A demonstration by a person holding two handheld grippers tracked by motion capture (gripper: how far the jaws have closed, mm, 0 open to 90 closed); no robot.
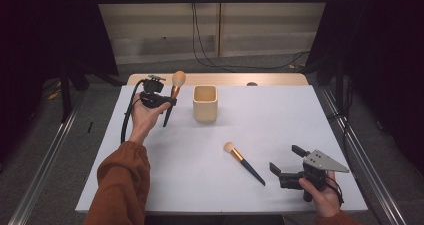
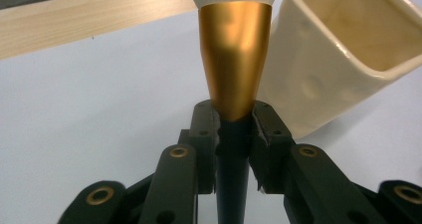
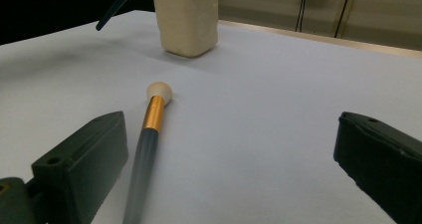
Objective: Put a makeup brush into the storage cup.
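While the right gripper [image 1: 287,166] rests at the near right of the table [image 1: 300,115], its jaws spread wide and empty, a second brush [image 1: 243,162] lies flat just beside it, nearer than the cup [image 1: 205,103], bristles toward the cup. Farther off, left of the cup, the left gripper [image 1: 167,103] is clenched on a brush [image 1: 173,95] held above the table, bristles up.
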